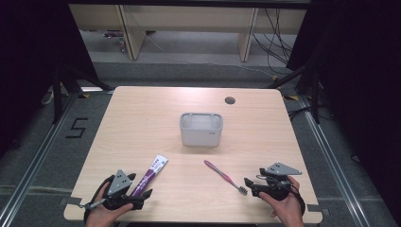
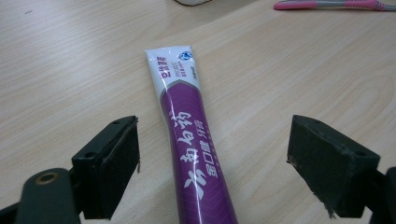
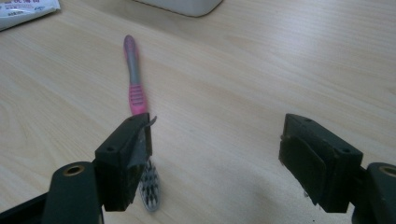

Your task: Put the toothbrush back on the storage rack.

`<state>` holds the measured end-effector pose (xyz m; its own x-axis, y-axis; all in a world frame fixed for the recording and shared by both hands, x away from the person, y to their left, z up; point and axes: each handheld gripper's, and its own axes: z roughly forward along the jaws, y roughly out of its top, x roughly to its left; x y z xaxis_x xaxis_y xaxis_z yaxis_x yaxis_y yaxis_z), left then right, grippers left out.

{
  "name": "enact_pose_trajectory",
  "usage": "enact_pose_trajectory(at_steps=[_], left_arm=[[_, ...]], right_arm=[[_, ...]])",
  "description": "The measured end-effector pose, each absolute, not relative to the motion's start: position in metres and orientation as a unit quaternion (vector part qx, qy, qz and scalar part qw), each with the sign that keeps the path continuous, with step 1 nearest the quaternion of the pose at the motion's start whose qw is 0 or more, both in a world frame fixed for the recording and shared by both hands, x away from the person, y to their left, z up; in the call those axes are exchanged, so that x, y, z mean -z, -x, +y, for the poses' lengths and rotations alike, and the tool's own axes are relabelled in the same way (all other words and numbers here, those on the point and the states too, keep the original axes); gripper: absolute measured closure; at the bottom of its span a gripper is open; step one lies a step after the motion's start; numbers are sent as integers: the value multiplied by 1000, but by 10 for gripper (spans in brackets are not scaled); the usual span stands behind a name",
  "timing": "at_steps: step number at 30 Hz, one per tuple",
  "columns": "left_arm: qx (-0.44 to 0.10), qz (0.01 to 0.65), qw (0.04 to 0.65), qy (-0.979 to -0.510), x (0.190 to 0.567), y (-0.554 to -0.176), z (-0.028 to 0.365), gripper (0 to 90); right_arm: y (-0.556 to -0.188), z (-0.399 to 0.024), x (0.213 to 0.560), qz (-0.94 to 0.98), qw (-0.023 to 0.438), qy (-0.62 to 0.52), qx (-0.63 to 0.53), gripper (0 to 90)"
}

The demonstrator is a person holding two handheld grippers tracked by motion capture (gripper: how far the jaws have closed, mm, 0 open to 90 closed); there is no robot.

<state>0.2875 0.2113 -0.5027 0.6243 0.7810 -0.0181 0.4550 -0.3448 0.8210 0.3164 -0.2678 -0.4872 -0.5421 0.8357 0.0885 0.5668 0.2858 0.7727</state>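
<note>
A purple and white toothpaste tube [image 1: 150,174] lies flat on the wooden table [image 1: 142,123] at the front left. My left gripper [image 1: 142,195] stands open at its near end; in the left gripper view the tube [image 2: 194,144] runs between the wide-apart jaws without touching either pad. A pink and grey toothbrush [image 1: 226,177] lies at the front centre-right, bristles toward my right gripper [image 1: 250,185], which is open. In the right gripper view the toothbrush [image 3: 134,88] lies beside the left jaw, its head partly behind that jaw. A grey-white holder [image 1: 201,128] stands mid-table.
A round cable hole [image 1: 230,100] sits near the table's far edge. The table's front edge lies just under both hands. Dark frame posts and cables stand beyond the table on the floor.
</note>
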Motion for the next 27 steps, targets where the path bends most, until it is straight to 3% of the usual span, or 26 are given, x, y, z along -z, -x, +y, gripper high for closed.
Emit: enact_pose_trajectory(at_steps=[4,9,12,17,18,22,27], left_arm=[[-195,389,425,-794,504,-288,210,164],[-195,384,418,-800,503,-288,211,164],[-197,385,414,-801,503,-288,211,163],[-194,387,421,-797,504,-288,210,163],[-195,383,416,-801,503,-288,211,164],[-194,384,416,-801,503,-288,210,163],[-194,385,417,-800,504,-288,210,164]], right_arm=[[-316,-268,486,781,175,-448,-398,276],[-315,-264,484,768,146,-461,-419,348],[-317,-265,483,773,157,-446,-423,367],[-316,-258,480,761,118,-457,-445,486],[-317,-258,480,766,133,-448,-442,510],[-319,-253,476,773,120,-432,-449,667],[-324,-247,476,782,117,-424,-441,758]])
